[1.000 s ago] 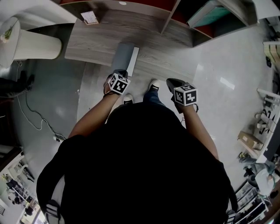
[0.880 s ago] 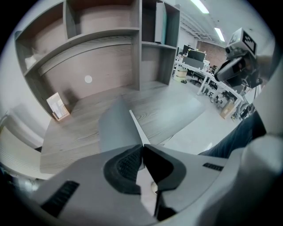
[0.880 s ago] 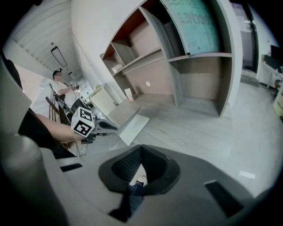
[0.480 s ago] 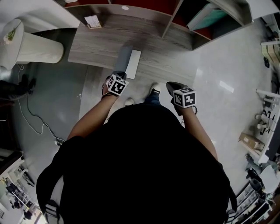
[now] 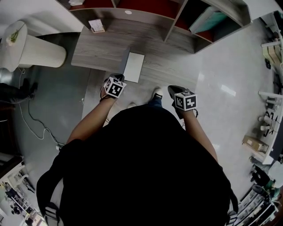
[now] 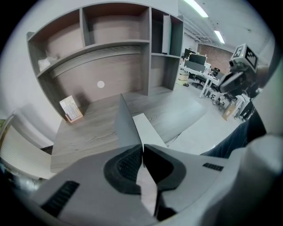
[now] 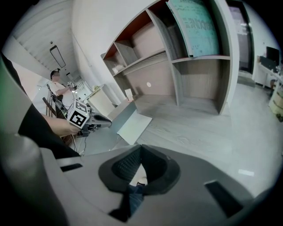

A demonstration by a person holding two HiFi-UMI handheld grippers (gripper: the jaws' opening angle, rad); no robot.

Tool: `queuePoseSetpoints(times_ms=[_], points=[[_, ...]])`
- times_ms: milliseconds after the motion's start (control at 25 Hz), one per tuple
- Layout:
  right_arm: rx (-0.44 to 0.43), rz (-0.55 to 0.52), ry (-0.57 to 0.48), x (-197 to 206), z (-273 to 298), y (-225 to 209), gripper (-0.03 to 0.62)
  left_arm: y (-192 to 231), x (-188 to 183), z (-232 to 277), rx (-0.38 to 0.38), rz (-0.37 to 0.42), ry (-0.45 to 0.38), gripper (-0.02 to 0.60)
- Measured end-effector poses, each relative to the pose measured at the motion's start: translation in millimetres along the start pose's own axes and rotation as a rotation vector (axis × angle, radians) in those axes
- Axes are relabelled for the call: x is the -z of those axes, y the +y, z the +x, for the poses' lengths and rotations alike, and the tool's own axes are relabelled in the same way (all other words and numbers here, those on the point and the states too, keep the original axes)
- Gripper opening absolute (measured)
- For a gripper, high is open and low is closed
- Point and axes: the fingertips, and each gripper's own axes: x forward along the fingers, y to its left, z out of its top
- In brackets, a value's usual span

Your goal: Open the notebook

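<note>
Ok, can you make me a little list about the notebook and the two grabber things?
notebook: lying on the wooden desk, partly open, white page showing
cover: grey, lifted and standing up on its edge
left gripper: shut on the cover's edge
right gripper: jaws together, holding nothing, away from the notebook
job: cover not yet laid flat open

The notebook (image 5: 134, 67) has a grey cover and a plain white page. Under it, the desk (image 5: 101, 48) is grey wood-grain. The left tool (image 6: 142, 149) and right tool (image 7: 140, 150) are pale grey with black ribbed pads (image 6: 126, 165). Their cubes (image 5: 115, 87) bear black-and-white square markers. Behind the desk, the shelf (image 5: 146, 6) is backed in dark red.
</note>
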Motion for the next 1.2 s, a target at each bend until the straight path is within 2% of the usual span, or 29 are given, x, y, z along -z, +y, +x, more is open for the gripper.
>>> queuePoseSetpoints(times_ms=[840,1200], points=[[0.052,0.050,-0.015,18,-9,2,0.002,59,20,-22,-0.081,-0.049,-0.013,0.023],[0.058,0.057,-0.003,26,-8,1,0.003,81,30,-24,-0.115,-0.077,0.007,0.024]])
